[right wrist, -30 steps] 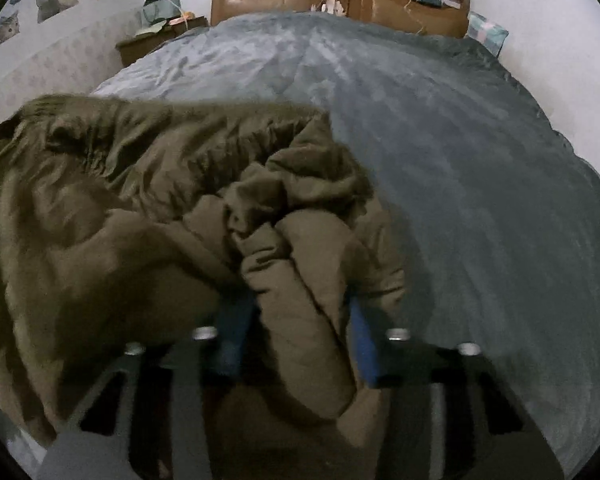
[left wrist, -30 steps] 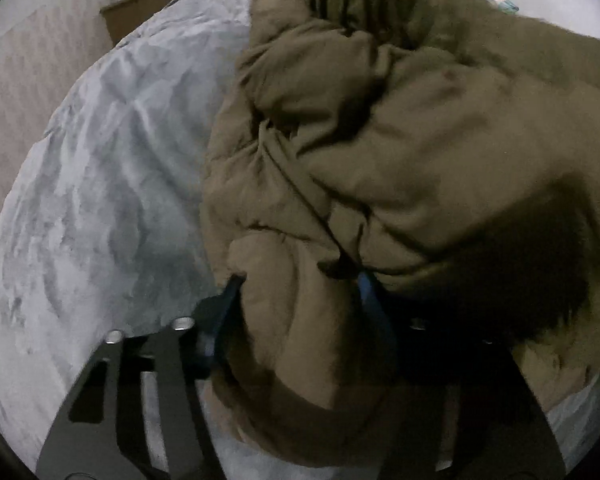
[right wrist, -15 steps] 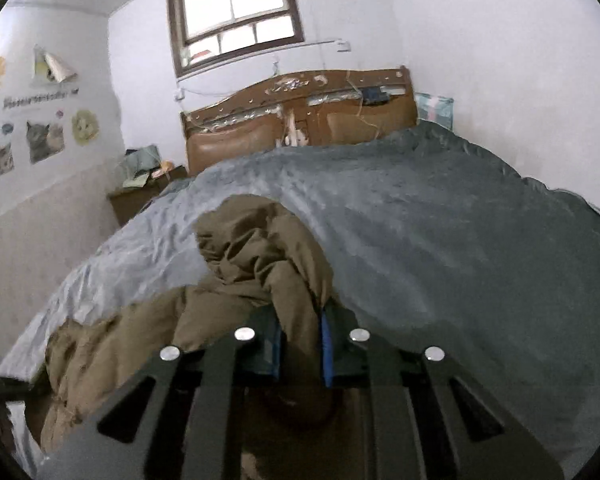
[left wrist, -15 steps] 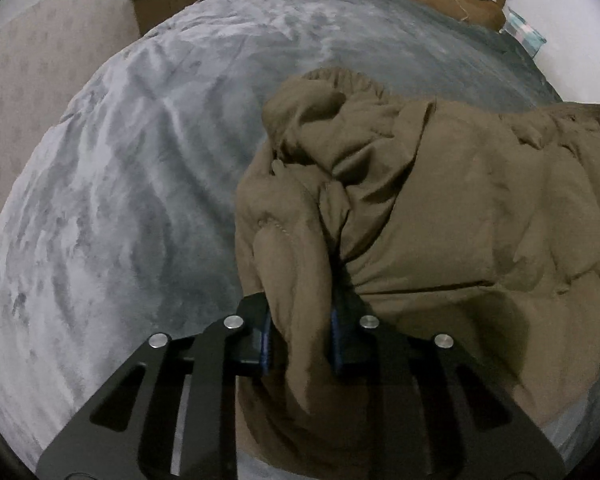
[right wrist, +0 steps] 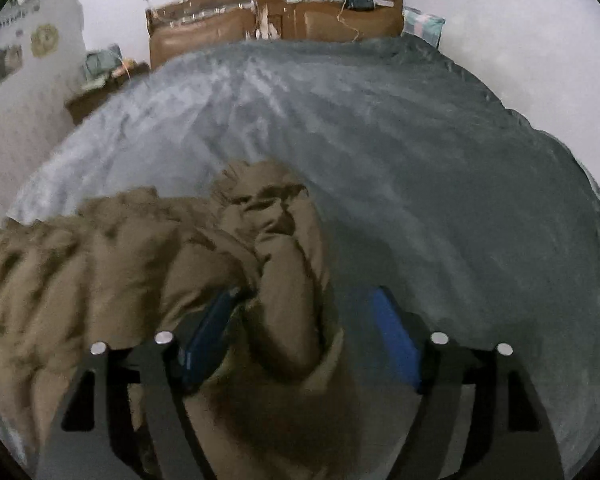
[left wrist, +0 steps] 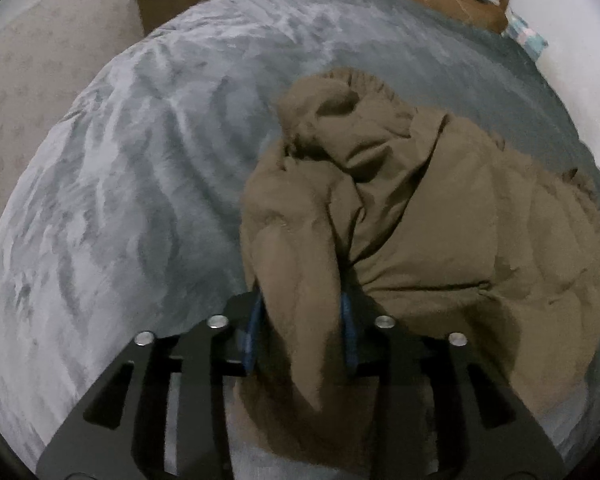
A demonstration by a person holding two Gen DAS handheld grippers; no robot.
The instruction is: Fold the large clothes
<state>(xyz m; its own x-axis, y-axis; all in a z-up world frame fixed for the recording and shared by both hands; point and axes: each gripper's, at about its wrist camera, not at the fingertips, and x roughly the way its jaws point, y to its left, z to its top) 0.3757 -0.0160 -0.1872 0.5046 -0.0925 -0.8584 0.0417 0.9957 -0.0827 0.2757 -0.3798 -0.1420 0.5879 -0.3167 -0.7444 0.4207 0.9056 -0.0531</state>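
Matt, puffy olive-brown cloth on the jacket [left wrist: 440, 216], plush grey fabric with a soft sheen over the bed [left wrist: 148, 184], glossy brown wood at the headboard [right wrist: 276, 20].

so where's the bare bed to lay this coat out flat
Bare grey blanket runs from the brown coat up to the headboard and out to the right edge by the wall. In the left wrist view, blanket is also free left of the coat toward the nightstand. The near edge, where the coat bunches around both grippers, is crowded.
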